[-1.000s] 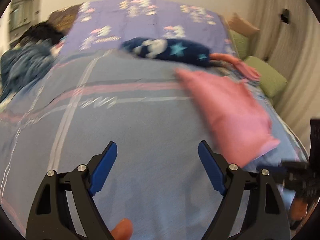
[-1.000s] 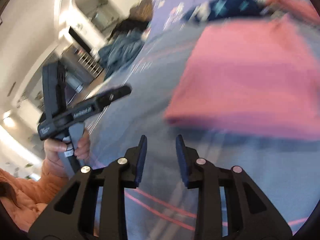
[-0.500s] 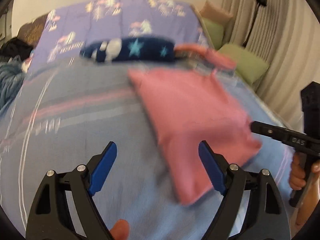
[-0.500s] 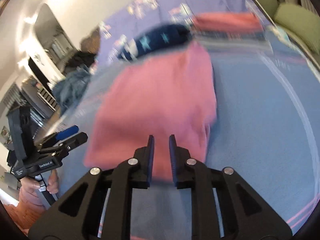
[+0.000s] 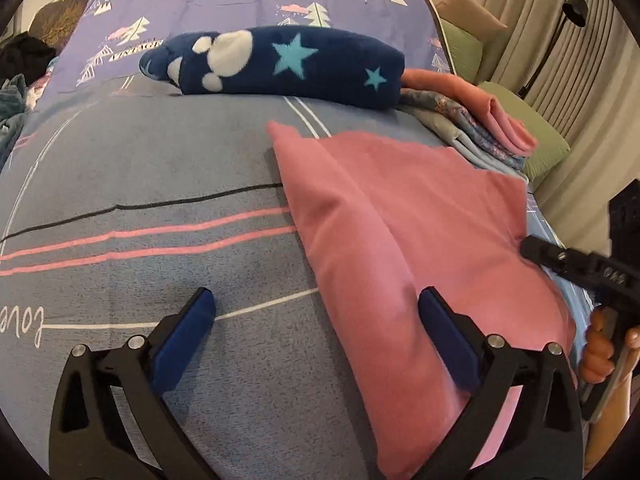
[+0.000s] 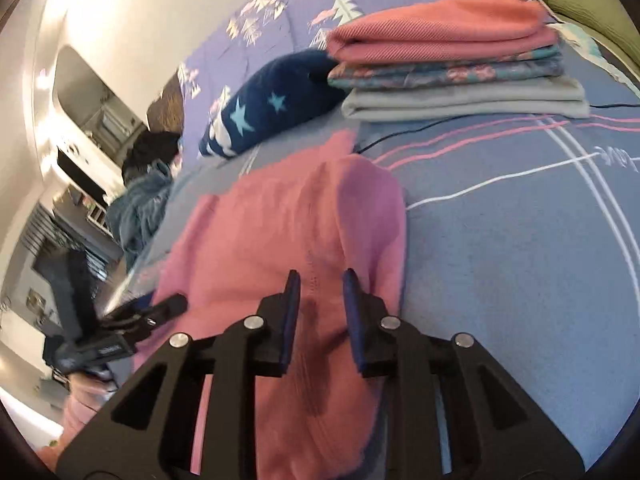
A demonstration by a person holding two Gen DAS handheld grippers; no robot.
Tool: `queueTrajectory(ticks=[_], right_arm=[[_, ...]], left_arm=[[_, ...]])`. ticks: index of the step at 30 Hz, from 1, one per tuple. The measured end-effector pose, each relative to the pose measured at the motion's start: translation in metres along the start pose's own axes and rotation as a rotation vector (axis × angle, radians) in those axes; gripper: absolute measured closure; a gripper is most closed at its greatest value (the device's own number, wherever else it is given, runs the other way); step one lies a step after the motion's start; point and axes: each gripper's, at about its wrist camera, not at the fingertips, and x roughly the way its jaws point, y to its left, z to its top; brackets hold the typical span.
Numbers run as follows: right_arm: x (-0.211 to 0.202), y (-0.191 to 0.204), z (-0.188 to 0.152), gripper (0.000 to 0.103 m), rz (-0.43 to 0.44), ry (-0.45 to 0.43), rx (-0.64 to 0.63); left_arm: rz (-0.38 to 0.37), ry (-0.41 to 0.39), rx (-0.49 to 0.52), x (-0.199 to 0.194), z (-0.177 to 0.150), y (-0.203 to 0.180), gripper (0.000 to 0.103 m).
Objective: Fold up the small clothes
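The pink garment (image 5: 420,240) lies flat on the blue bedspread (image 5: 140,160). Its near left edge sits between the left gripper's (image 5: 320,332) jaws, which are spreading wide, pads clear of it. The right gripper (image 6: 318,300) hovers over its right edge, jaws opening, gripping nothing. Beyond lies a stack of folded clothes (image 6: 460,72), beside a navy star blanket (image 5: 288,64).

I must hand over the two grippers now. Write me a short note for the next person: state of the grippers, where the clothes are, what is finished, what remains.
Left gripper: jaws opening wide, nothing held, at the near left edge of the pink garment.
Right gripper: jaws opening, narrow gap, over the pink cloth; no grip visible.
Pink garment lies partly folded on the bed.
Done: a stack of folded clothes sits behind it, beside the navy star blanket.
Left: finish folding the pink garment, probably add it to the stack.
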Motion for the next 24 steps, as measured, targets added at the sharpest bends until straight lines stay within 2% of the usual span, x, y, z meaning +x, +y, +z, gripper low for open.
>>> queueTrajectory(ticks=[1,2,3,5,8,10,13,19,24], right_arm=[[-0.01,0.003,0.002,0.064,-0.005,-0.028,-0.013],[-0.021,0.006,0.003,0.042,-0.012,-0.056,-0.032],[-0.031,0.008,0.007,0.031,-0.015,-0.068,-0.057],[-0.033,0.002,0.011,0.03,0.01,-0.026,-0.071],[-0.013,-0.021,0.01,0.029,0.019,0.098,-0.03],[-0.001,-0.029,0.005,0.028,0.025,0.137,-0.012],[-0.001,-0.028,-0.001,0.027,0.068,0.118,-0.041],[-0.001,-0.029,-0.002,0.026,0.19,0.149,-0.062],[0.022,-0.022,0.014,0.026,0.241,0.193,-0.092]], left_arm=[[-0.014,-0.008,0.003,-0.003,0.001,-0.002,0.002],[-0.072,-0.022,0.005,-0.01,0.0,-0.004,0.002],[-0.113,-0.029,0.007,-0.014,0.0,-0.007,0.002],[-0.158,-0.036,0.015,-0.019,0.0,-0.009,0.002],[-0.129,-0.016,0.026,-0.01,0.001,-0.015,0.002],[-0.121,0.011,0.01,0.002,0.001,-0.011,0.002],[-0.123,0.013,0.003,0.005,0.0,-0.008,0.001],[-0.128,0.028,0.018,0.014,0.007,-0.009,0.001],[-0.161,0.04,0.03,0.024,0.018,-0.009,0.001]])
